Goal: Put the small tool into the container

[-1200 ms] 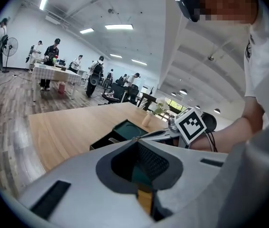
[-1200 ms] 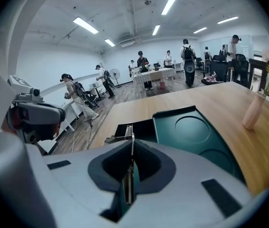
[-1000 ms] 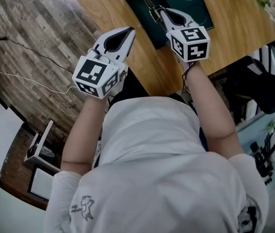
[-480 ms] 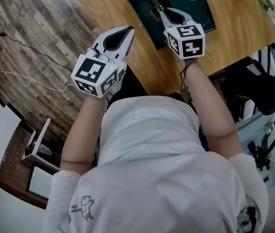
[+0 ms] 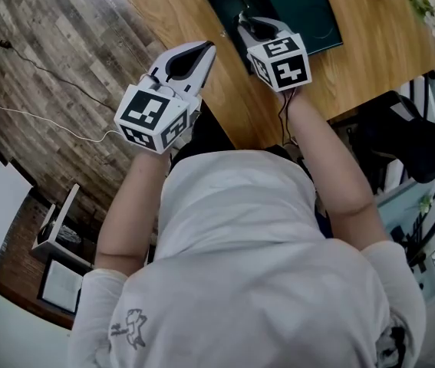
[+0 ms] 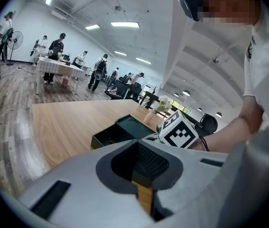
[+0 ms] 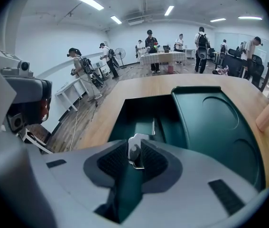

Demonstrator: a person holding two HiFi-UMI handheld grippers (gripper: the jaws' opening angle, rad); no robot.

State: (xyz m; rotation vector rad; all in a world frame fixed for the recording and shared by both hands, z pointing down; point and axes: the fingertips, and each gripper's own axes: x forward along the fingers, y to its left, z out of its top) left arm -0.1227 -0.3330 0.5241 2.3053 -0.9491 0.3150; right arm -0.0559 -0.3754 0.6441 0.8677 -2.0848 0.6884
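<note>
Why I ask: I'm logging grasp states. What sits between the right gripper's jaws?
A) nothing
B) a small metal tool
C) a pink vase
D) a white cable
B: the right gripper view shows the right gripper with its jaws shut on a small metal tool, above the open container.

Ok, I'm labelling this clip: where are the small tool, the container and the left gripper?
small tool (image 7: 134, 155): right gripper view, its metal end between the jaws.
container (image 7: 124, 120): right gripper view, its left inner wall.
left gripper (image 5: 209, 48): head view, at its tips.
</note>
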